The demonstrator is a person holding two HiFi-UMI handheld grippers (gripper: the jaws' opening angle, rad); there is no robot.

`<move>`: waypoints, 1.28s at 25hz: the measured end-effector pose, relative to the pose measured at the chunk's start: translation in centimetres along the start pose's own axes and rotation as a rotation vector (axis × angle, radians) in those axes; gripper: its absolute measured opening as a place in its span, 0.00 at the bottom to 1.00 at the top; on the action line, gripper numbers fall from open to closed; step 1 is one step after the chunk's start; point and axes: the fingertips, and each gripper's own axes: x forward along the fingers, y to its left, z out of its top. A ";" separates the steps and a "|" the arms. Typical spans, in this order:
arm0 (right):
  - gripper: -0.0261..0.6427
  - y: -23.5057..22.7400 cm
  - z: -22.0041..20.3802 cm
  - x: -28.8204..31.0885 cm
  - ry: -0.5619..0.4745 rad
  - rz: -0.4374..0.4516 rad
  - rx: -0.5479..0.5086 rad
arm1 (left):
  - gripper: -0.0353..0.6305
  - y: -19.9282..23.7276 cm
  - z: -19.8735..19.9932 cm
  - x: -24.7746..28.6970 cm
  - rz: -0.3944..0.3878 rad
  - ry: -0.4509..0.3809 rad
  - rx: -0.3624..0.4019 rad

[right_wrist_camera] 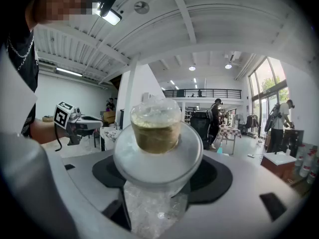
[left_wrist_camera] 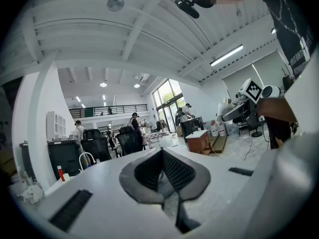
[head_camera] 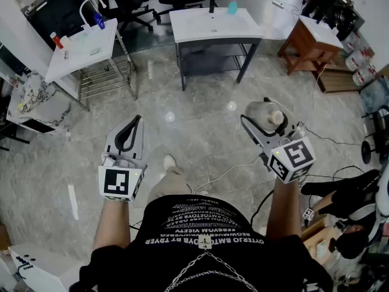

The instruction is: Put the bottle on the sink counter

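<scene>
A clear plastic bottle (head_camera: 260,111) with a tan cap (head_camera: 276,118) lies between the jaws of my right gripper (head_camera: 265,125), which is shut on it and held above the floor. In the right gripper view the bottle (right_wrist_camera: 157,148) fills the middle, cap end pointing away from the camera, with the right gripper (right_wrist_camera: 158,183) closed around its body. My left gripper (head_camera: 129,129) is shut and holds nothing; its pads (left_wrist_camera: 174,171) meet in the left gripper view. A white sink counter (head_camera: 194,29) stands ahead at the back, far from both grippers.
A blue soap bottle (head_camera: 233,5) stands on that counter. A second white sink unit (head_camera: 76,56) with a curved faucet stands at the left. At the right are a wooden table (head_camera: 313,38), white jugs (head_camera: 358,62) and floor cables (head_camera: 228,174). Office chairs line the back.
</scene>
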 end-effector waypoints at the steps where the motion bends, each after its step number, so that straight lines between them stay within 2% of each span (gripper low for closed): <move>1: 0.54 -0.3 -0.2 0.5 0.003 -0.001 -0.003 | 0.06 0.1 -0.3 0.5 -0.002 0.004 -0.001; 8: 0.54 -1.8 -0.3 6.6 0.012 0.002 0.016 | 0.06 3.4 -3.0 5.4 -0.025 0.016 -0.027; 20: 0.54 -5.1 3.4 22.3 0.028 -0.030 0.056 | 0.06 16.9 -5.2 17.7 -0.057 0.009 -0.031; 26: 0.54 -4.8 3.9 28.2 0.045 -0.062 0.084 | 0.06 22.8 -7.4 20.5 -0.065 0.004 -0.036; 32: 0.54 -4.2 3.8 31.6 0.082 -0.070 0.089 | 0.06 26.4 -9.6 22.1 -0.053 0.005 -0.094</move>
